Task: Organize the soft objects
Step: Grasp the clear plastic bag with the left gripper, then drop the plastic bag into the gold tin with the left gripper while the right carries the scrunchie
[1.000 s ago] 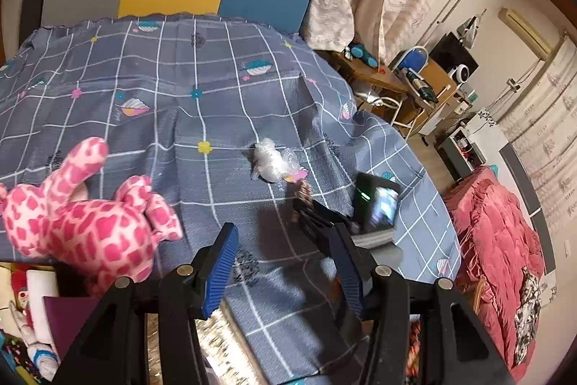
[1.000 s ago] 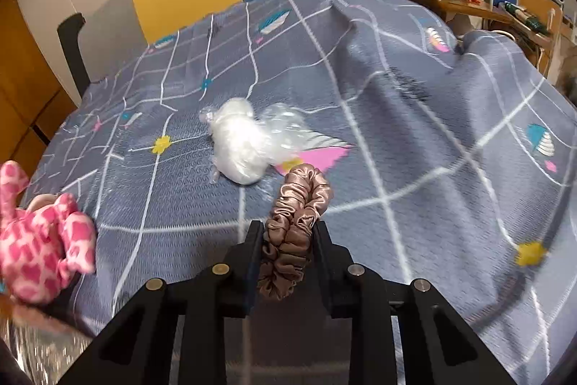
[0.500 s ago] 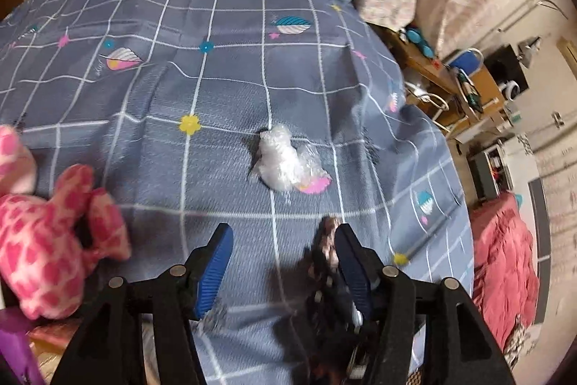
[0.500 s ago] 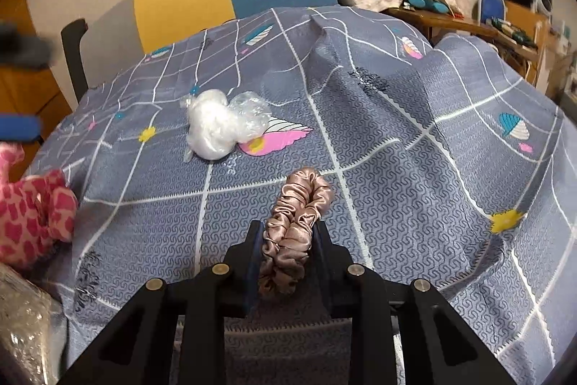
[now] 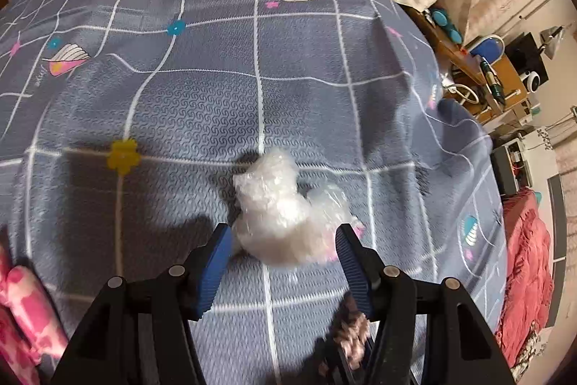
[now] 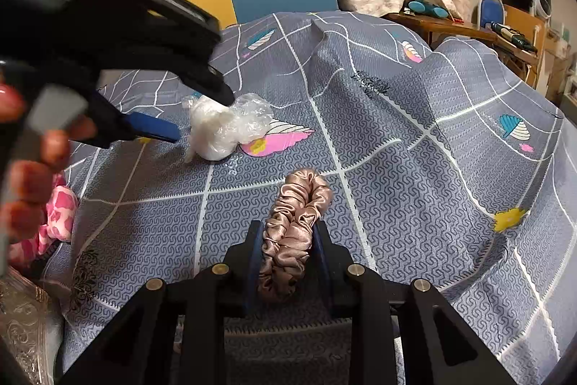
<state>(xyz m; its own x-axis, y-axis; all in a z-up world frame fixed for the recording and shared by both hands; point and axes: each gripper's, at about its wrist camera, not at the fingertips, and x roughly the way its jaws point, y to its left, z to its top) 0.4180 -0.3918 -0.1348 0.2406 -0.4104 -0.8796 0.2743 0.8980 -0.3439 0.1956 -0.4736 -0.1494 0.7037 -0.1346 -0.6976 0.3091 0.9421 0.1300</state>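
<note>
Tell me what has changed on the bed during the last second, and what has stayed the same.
The left gripper has moved forward and down to the white fluffy bundle in clear plastic wrap; its open blue fingers now flank the bundle, not yet closed on it. The bundle lies where it was on the grey checked bedsheet. The right gripper stays shut on the beige satin scrunchie.

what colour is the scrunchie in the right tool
The scrunchie is a shiny pinkish-beige satin, clearest in the right wrist view, clamped in the right tool.
</note>
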